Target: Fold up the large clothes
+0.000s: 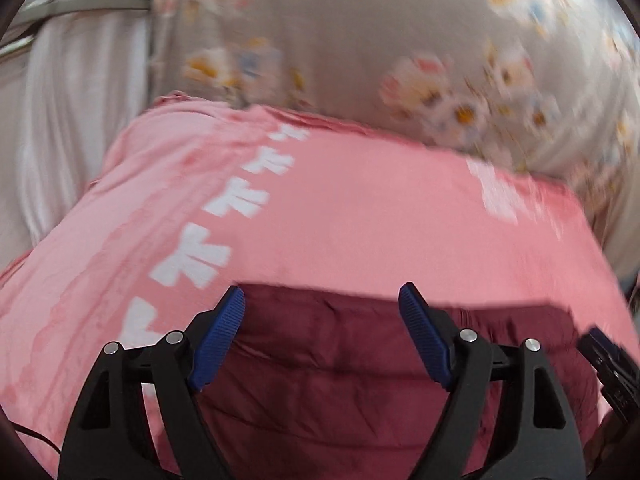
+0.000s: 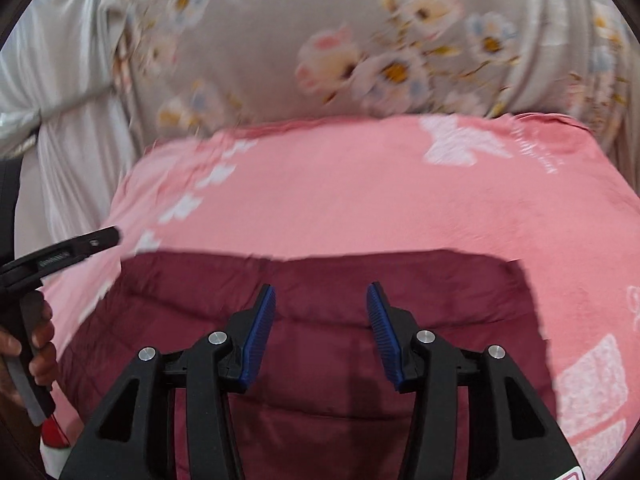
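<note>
- Left gripper, left wrist view: the two black arms rise from the bottom edge of the frame, each ending in a ribbed blue pad. The jaws stand wide apart, with nothing between them; the gripper is released and empty.
- Maroon garment, same view: a dark, quilted-looking piece of clothing fills the lower centre of the frame, lying flat with a straight far edge just above the pad tips. Whether the pads touch its surface cannot be told.
- Pink blanket: spreads beneath the garment across the middle of the frame, printed with white shapes in a row at left of centre.
- Floral sheet: grey cloth with blurred flowers, occupying the upper part of the frame.
- Right gripper, right wrist view: its jaws stand partly apart, narrower than the left pair, and hold nothing.
- Maroon garment, right wrist view: lies in the lower centre, on the pink blanket.
- Left edge of the right wrist view: a hand holds the handle of the left gripper.
</note>
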The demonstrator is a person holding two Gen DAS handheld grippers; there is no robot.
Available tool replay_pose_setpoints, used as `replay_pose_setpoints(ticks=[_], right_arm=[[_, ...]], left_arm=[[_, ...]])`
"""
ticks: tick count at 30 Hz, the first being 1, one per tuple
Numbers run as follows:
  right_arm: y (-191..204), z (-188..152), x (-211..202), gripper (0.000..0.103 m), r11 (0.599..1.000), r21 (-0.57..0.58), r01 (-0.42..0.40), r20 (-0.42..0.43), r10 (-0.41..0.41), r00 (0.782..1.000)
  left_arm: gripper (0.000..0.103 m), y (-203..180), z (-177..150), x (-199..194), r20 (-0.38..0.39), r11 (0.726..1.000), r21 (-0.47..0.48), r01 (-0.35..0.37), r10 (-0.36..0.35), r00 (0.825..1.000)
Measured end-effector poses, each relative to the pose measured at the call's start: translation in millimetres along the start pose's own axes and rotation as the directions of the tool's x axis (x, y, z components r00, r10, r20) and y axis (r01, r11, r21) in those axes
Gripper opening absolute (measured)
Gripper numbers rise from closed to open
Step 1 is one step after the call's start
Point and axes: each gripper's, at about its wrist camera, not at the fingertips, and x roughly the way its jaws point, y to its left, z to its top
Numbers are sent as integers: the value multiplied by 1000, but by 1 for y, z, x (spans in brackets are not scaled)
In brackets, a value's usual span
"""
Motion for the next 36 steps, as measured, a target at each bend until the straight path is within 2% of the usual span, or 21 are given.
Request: replay_pose_setpoints(ticks=[2, 4, 6, 7, 8, 9, 10, 15, 24, 30, 36], right_arm=[[11, -2, 17, 46, 1000, -24, -4, -54, 3, 999], [18, -1, 36, 44, 999, -35, -2, -102, -2, 995], [18, 2, 50, 34, 999, -43, 16, -134, -22, 991], [19, 2, 60, 24, 998, -50, 32, -153, -39, 987], [18, 3, 67, 10, 998, -51, 34, -166, -42, 985], [16, 2, 70, 4, 998, -49, 31, -174, -39, 984], [14, 3, 76, 3, 999, -43, 29, -180, -36, 983], [14, 18, 73, 1, 999, -35, 38, -121, -42, 992], [4, 7, 108, 0, 999, 16, 31, -176, -28, 984], [7, -5, 113, 0, 999, 0, 38, -164, -37, 986], [-1, -8, 115, 0, 999, 41, 5, -153, 1, 988]], left_arm=[[75, -18, -12, 17, -41, 998, 63, -1, 4, 999], [75, -25, -23, 32, -74, 997, 80, 2, 4, 997], [75, -29, -30, 45, -103, 997, 82, 5, 4, 995], [75, -29, -32, 49, -111, 997, 83, 1, 8, 994], [75, -29, -34, 54, -119, 997, 83, -6, 16, 993], [75, -28, -35, 59, -128, 996, 83, -15, 26, 991], [75, -27, -35, 64, -136, 997, 81, -19, 30, 990], [75, -22, -31, 82, -152, 998, 65, -25, 35, 988], [77, -18, -35, 106, -146, 999, 23, -27, 30, 989], [77, -18, -43, 111, -126, 1000, 12, -19, 21, 992], [79, -18, -48, 115, -114, 1000, 12, -23, 24, 993]])
